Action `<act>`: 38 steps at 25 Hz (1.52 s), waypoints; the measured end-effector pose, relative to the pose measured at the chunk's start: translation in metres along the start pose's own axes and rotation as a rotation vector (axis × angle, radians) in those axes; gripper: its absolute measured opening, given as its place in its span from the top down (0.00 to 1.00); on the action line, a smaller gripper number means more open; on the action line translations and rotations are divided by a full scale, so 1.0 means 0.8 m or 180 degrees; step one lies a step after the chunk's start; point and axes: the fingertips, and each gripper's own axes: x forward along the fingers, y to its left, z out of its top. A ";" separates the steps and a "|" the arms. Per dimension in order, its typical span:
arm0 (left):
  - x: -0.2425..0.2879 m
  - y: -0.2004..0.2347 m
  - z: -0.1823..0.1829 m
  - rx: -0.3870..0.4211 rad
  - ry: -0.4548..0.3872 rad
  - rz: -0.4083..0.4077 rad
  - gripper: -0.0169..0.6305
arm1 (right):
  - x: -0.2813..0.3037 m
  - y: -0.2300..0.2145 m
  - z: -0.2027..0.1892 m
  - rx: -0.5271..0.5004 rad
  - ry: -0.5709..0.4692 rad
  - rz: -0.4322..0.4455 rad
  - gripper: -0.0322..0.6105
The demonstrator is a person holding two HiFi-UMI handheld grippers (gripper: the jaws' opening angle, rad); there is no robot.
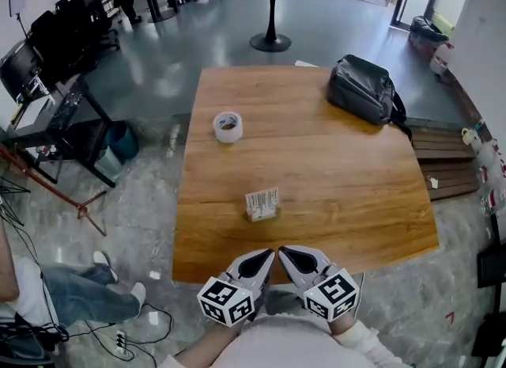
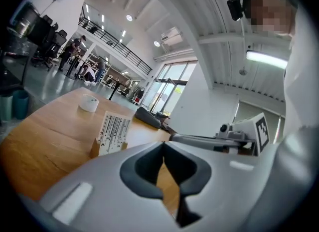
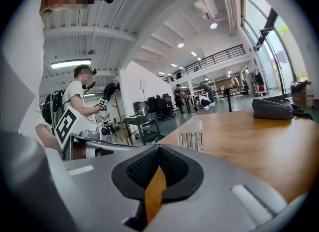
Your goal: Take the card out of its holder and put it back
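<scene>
A white card point(image 1: 262, 199) with black bar marks stands upright in a small wooden holder point(image 1: 262, 214) near the front middle of the wooden table point(image 1: 356, 184). The left gripper view shows the card point(image 2: 113, 132) in its holder point(image 2: 95, 147) ahead and to the left; the right gripper view shows the card point(image 3: 191, 140) ahead. My left gripper point(image 1: 270, 254) and right gripper point(image 1: 282, 252) are side by side at the table's front edge, tips close together, both shut and empty, a short way short of the holder.
A roll of tape point(image 1: 228, 127) lies on the left part of the table. A dark bag point(image 1: 364, 89) sits at the far right corner. Chairs and a desk point(image 1: 55, 81) stand to the left, a round table point(image 1: 271, 10) beyond. A person's legs point(image 1: 71, 291) rest at lower left.
</scene>
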 end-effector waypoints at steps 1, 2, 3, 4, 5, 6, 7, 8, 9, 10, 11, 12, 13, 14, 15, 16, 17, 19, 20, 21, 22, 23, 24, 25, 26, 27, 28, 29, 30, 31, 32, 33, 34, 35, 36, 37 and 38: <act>0.010 0.007 0.005 -0.0019 -0.0022 0.0044 0.96 | 0.006 -0.010 0.005 -0.0042 0.0001 0.0051 0.96; 0.019 0.014 0.009 -0.0034 -0.0045 0.0095 0.96 | 0.011 -0.019 0.010 -0.0072 -0.0005 0.0099 0.96; 0.026 0.021 0.012 -0.0043 -0.0072 0.0151 0.96 | 0.015 -0.028 0.013 -0.0085 -0.0010 0.0145 0.96; 0.031 0.029 0.014 -0.0051 -0.0101 0.0209 0.96 | 0.018 -0.036 0.014 -0.0084 -0.0004 0.0188 0.96; 0.035 0.037 0.016 -0.0059 -0.0128 0.0269 0.96 | 0.022 -0.045 0.014 -0.0077 0.0015 0.0227 0.96; 0.037 0.045 0.017 -0.0069 -0.0143 0.0325 0.96 | 0.027 -0.053 0.014 -0.0070 0.0037 0.0262 0.96; 0.039 0.051 0.018 -0.0075 -0.0144 0.0374 0.96 | 0.031 -0.060 0.013 -0.0065 0.0056 0.0290 0.96; 0.041 0.057 0.019 -0.0074 -0.0134 0.0415 0.96 | 0.034 -0.065 0.013 -0.0064 0.0062 0.0313 0.96; 0.042 0.062 0.020 -0.0068 -0.0122 0.0452 0.96 | 0.036 -0.070 0.014 -0.0060 0.0051 0.0331 0.96; 0.043 0.068 0.022 -0.0062 -0.0114 0.0482 0.96 | 0.039 -0.075 0.016 -0.0050 0.0031 0.0345 0.96; 0.045 0.073 0.024 -0.0058 -0.0111 0.0507 0.96 | 0.042 -0.079 0.018 -0.0033 0.0014 0.0357 0.96; 0.046 0.079 0.025 -0.0057 -0.0107 0.0527 0.96 | 0.045 -0.083 0.019 -0.0012 0.0008 0.0370 0.96; 0.047 0.084 0.027 -0.0062 -0.0102 0.0544 0.96 | 0.048 -0.087 0.019 0.0005 0.0012 0.0387 0.96; 0.048 0.088 0.028 -0.0067 -0.0093 0.0556 0.96 | 0.052 -0.089 0.018 0.0013 0.0023 0.0405 0.96; 0.049 0.091 0.029 -0.0062 -0.0082 0.0562 0.96 | 0.056 -0.091 0.018 0.0011 0.0037 0.0425 0.96; 0.050 0.094 0.030 -0.0045 -0.0068 0.0568 0.96 | 0.060 -0.092 0.019 0.0003 0.0053 0.0443 0.96; 0.050 0.097 0.032 -0.0022 -0.0051 0.0577 0.96 | 0.065 -0.093 0.019 -0.0007 0.0073 0.0458 0.96; 0.052 0.104 0.033 0.0002 -0.0015 0.0604 0.96 | 0.073 -0.095 0.017 -0.0035 0.0135 0.0464 0.96; 0.054 0.109 0.033 -0.0006 0.0004 0.0622 0.96 | 0.076 -0.097 0.015 -0.0052 0.0176 0.0456 0.96; 0.055 0.114 0.032 -0.0022 0.0022 0.0645 0.96 | 0.080 -0.099 0.013 -0.0062 0.0219 0.0445 0.96; 0.057 0.119 0.032 -0.0034 0.0039 0.0668 0.96 | 0.084 -0.102 0.010 -0.0062 0.0258 0.0438 0.96; 0.057 0.124 0.032 -0.0034 0.0059 0.0685 0.96 | 0.088 -0.104 0.007 -0.0054 0.0290 0.0437 0.96; 0.057 0.129 0.031 -0.0019 0.0084 0.0686 0.96 | 0.091 -0.107 0.004 -0.0043 0.0316 0.0442 0.95; 0.057 0.133 0.030 0.0015 0.0116 0.0671 0.96 | 0.095 -0.109 0.001 -0.0034 0.0338 0.0458 0.94; 0.057 0.137 0.029 0.0066 0.0151 0.0649 0.96 | 0.100 -0.112 -0.002 -0.0029 0.0360 0.0484 0.91; 0.057 0.141 0.028 0.0121 0.0185 0.0629 0.96 | 0.103 -0.114 -0.006 -0.0033 0.0389 0.0514 0.91; 0.056 0.144 0.027 0.0159 0.0213 0.0612 0.96 | 0.106 -0.116 -0.010 -0.0052 0.0427 0.0539 0.90; 0.055 0.147 0.026 0.0166 0.0227 0.0596 0.96 | 0.107 -0.118 -0.013 -0.0086 0.0470 0.0555 0.90; 0.055 0.150 0.025 0.0145 0.0227 0.0580 0.96 | 0.108 -0.121 -0.017 -0.0123 0.0510 0.0566 0.90; 0.055 0.155 0.025 0.0115 0.0222 0.0570 0.96 | 0.110 -0.124 -0.020 -0.0151 0.0543 0.0577 0.89; 0.055 0.160 0.024 0.0096 0.0222 0.0568 0.96 | 0.112 -0.126 -0.023 -0.0167 0.0575 0.0593 0.88; 0.056 0.164 0.024 0.0099 0.0229 0.0568 0.96 | 0.116 -0.128 -0.026 -0.0184 0.0609 0.0617 0.86; 0.056 0.168 0.024 0.0118 0.0243 0.0566 0.96 | 0.118 -0.129 -0.029 -0.0212 0.0645 0.0643 0.85; 0.057 0.172 0.023 0.0140 0.0259 0.0561 0.96 | 0.121 -0.130 -0.032 -0.0249 0.0680 0.0666 0.84; 0.058 0.175 0.022 0.0156 0.0273 0.0554 0.96 | 0.123 -0.132 -0.034 -0.0281 0.0708 0.0681 0.82; 0.058 0.178 0.021 0.0162 0.0284 0.0544 0.96 | 0.125 -0.134 -0.036 -0.0301 0.0727 0.0688 0.81; 0.059 0.181 0.020 0.0160 0.0291 0.0536 0.96 | 0.127 -0.137 -0.037 -0.0307 0.0736 0.0686 0.81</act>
